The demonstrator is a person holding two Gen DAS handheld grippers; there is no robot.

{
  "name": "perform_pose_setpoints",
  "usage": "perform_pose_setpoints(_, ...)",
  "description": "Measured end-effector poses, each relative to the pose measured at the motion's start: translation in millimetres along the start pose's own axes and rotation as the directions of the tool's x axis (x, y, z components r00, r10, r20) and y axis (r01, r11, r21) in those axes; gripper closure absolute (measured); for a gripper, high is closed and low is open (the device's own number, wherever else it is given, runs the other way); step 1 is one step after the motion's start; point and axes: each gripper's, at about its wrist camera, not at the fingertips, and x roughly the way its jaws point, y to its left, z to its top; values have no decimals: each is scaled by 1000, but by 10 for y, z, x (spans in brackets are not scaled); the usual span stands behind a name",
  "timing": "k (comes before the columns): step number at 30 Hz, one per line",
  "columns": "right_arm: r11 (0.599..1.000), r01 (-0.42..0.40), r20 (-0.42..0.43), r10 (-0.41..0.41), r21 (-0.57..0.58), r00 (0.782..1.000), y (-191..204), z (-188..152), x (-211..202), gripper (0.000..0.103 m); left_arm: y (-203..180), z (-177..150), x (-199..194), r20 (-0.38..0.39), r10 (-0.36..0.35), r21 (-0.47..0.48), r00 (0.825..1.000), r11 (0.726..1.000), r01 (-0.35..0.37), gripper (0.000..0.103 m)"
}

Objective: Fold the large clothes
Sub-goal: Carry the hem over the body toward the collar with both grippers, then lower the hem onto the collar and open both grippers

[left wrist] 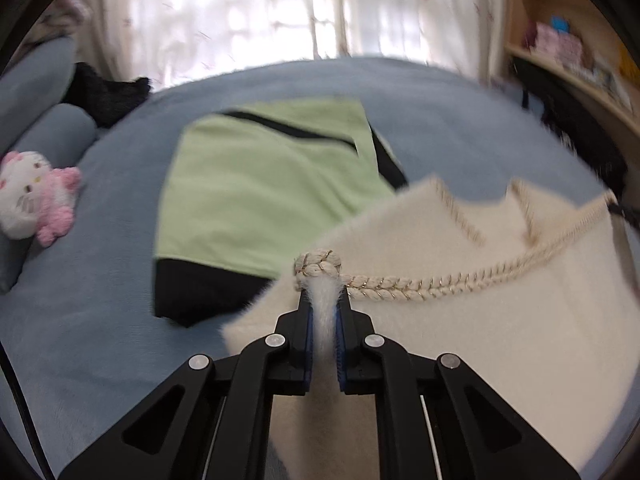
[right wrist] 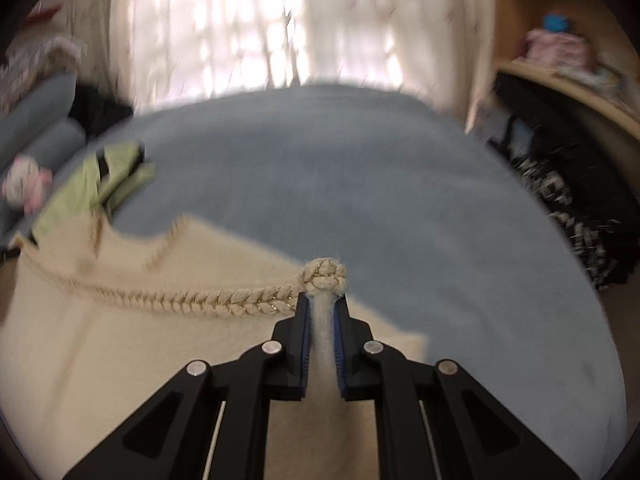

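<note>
A fuzzy cream garment (left wrist: 500, 320) with braided gold-flecked trim (left wrist: 400, 282) is held stretched above a blue bed (left wrist: 100, 340). My left gripper (left wrist: 323, 300) is shut on its left edge at the braid. My right gripper (right wrist: 323, 304) is shut on the garment's (right wrist: 100, 352) right edge, where the braid (right wrist: 216, 300) ends in a bunch. The cloth hangs between the two grippers, and its lower part is hidden behind the fingers.
A folded green and black garment (left wrist: 260, 184) lies on the bed beyond my left gripper. A pink and white plush toy (left wrist: 36, 196) sits by grey pillows (left wrist: 60, 136) at left. A dark patterned cloth (right wrist: 576, 208) and wooden shelves (right wrist: 560, 76) stand at right. Curtains (right wrist: 240, 20) hang behind.
</note>
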Motion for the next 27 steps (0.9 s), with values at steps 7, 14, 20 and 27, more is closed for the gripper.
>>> perform_pose_setpoints(7, 987, 89, 123, -106, 135, 987, -114, 269, -322, 94, 13, 311, -326, 111, 32, -126, 993, 992, -18, 97)
perform_pose_setpoints(14, 977, 173, 92, -185, 126, 978, -26, 462, 125, 94, -31, 485, 134, 105, 136, -192, 985, 975, -114, 97)
perform_pose_setpoints(20, 971, 226, -103, -217, 85, 971, -18, 282, 810, 94, 72, 222, 736, -9, 181, -213, 983, 961, -179, 97)
perform_pose_setpoints(27, 966, 223, -236, -188, 133, 953, -182, 111, 1066, 94, 95, 131, 930, -53, 181, -207, 982, 960, -188, 95)
